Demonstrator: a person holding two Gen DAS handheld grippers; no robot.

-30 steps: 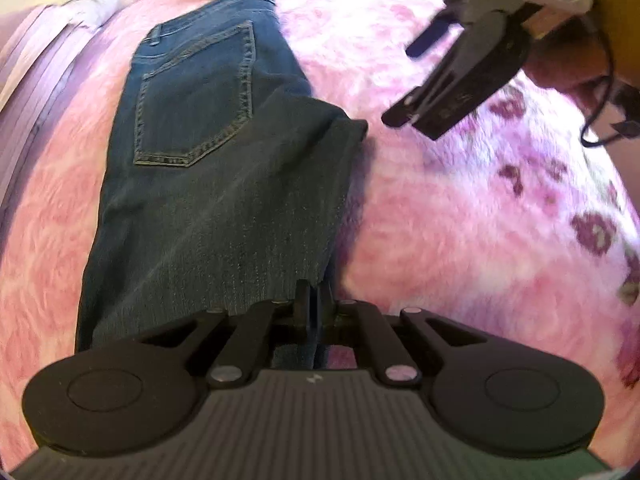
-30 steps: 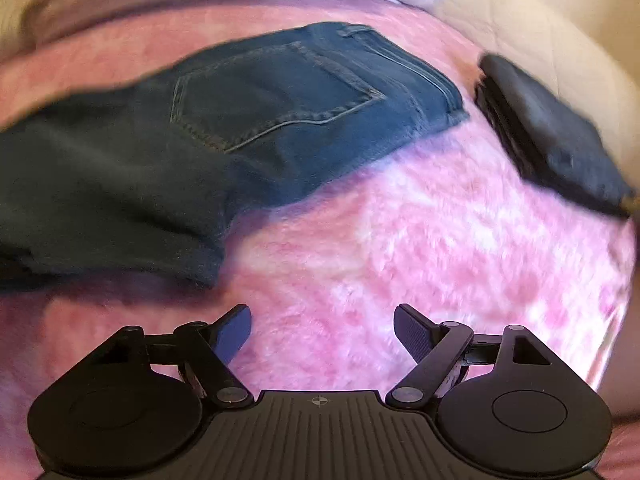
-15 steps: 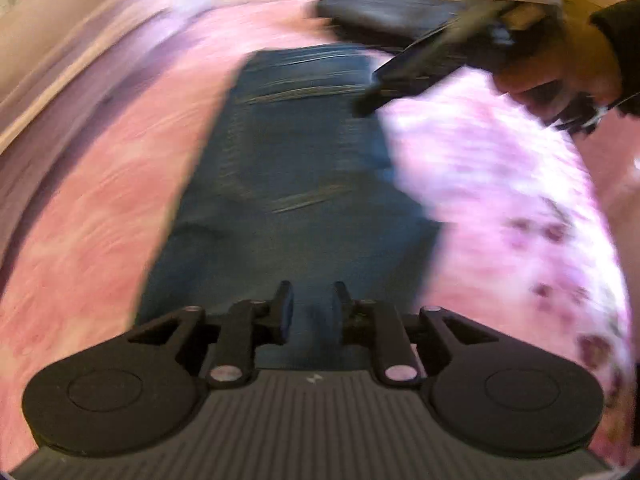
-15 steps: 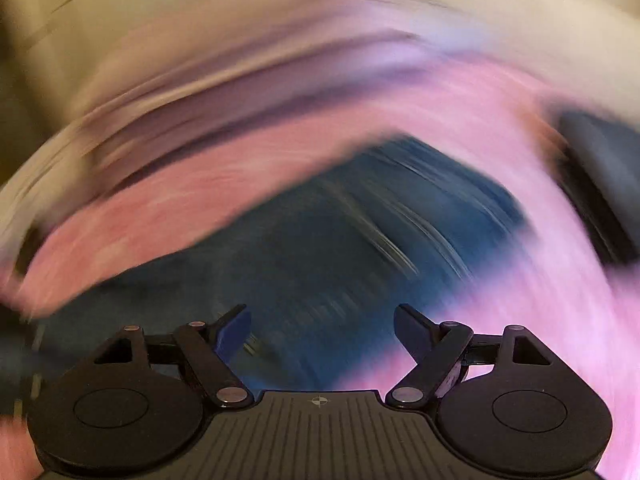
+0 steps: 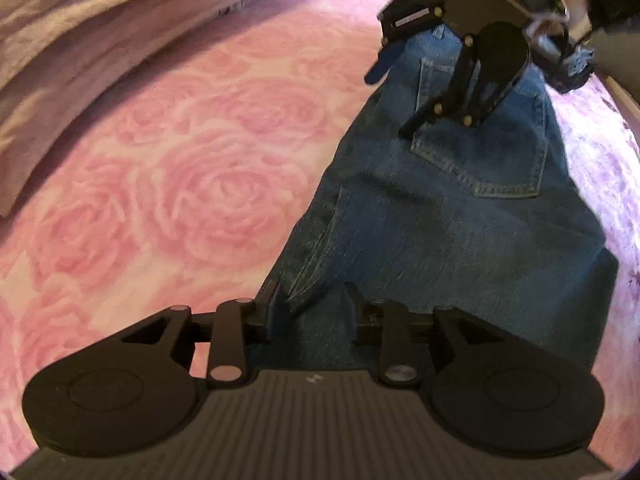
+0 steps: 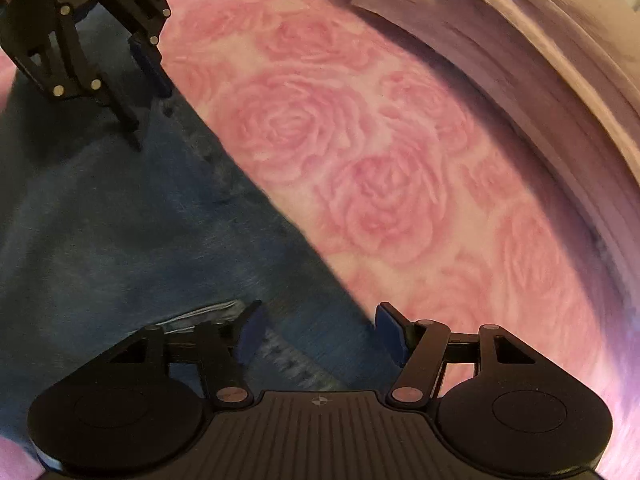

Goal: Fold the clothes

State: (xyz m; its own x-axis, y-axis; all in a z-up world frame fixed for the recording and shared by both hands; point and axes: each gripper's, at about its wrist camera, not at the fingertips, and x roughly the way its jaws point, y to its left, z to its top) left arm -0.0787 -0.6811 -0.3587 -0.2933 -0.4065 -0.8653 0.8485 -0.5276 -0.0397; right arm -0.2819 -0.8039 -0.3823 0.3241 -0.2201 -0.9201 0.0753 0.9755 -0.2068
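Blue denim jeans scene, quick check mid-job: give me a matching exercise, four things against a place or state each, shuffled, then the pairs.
Things:
1. blue denim jeans
2. pink rose-patterned blanket
3. left hand-held gripper
4. right hand-held gripper

Places or states:
A. open over the jeans' side seam edge
B. spread under everything
C. open over the jeans' far end, near the back pocket
D. lying flat, back pocket up

Pairs: 1-D, 2-B, 3-A, 4-C

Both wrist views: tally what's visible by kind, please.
Jeans: 1
Pink rose blanket: 1
Grippers: 2, left gripper and right gripper, both open over the jeans
Total: 4
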